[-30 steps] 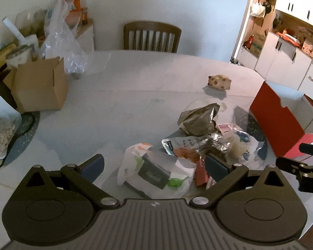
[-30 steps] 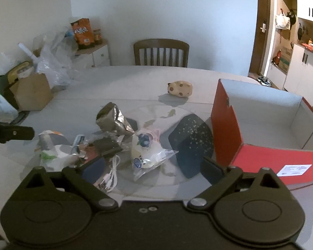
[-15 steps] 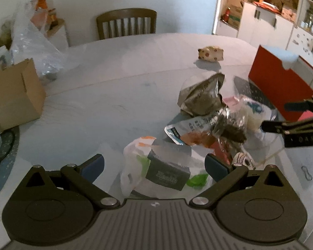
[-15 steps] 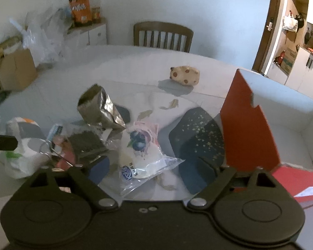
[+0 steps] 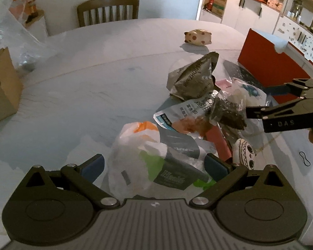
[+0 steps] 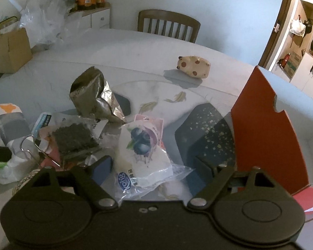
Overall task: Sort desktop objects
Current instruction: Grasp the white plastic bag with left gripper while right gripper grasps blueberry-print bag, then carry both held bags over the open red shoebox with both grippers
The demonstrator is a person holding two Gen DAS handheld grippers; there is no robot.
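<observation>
A heap of packets lies on the round white table (image 5: 83, 95). My left gripper (image 5: 154, 165) is open, its jaws on either side of a white, grey and green tissue packet (image 5: 156, 164). My right gripper (image 6: 154, 166) is open, its jaws on either side of a clear blueberry snack bag (image 6: 141, 145); it also shows at the right of the left wrist view (image 5: 260, 106). Between them lie a crumpled olive foil bag (image 6: 91, 95), a clear packet of dark seaweed (image 6: 73, 137) and a silver pouch (image 5: 187, 110).
An open red box (image 6: 263, 129) stands at the right. A dark speckled mat (image 6: 206, 129) lies beside it. A spotted pig figure (image 6: 194, 65) sits farther back. A cardboard box (image 6: 8, 50) and plastic bags (image 6: 43, 18) stand at the far left. A wooden chair (image 6: 169, 25) is behind the table.
Both grippers have moved forward and down toward the heap. The tissue packet now sits between my left jaws and the blueberry bag between my right jaws.
</observation>
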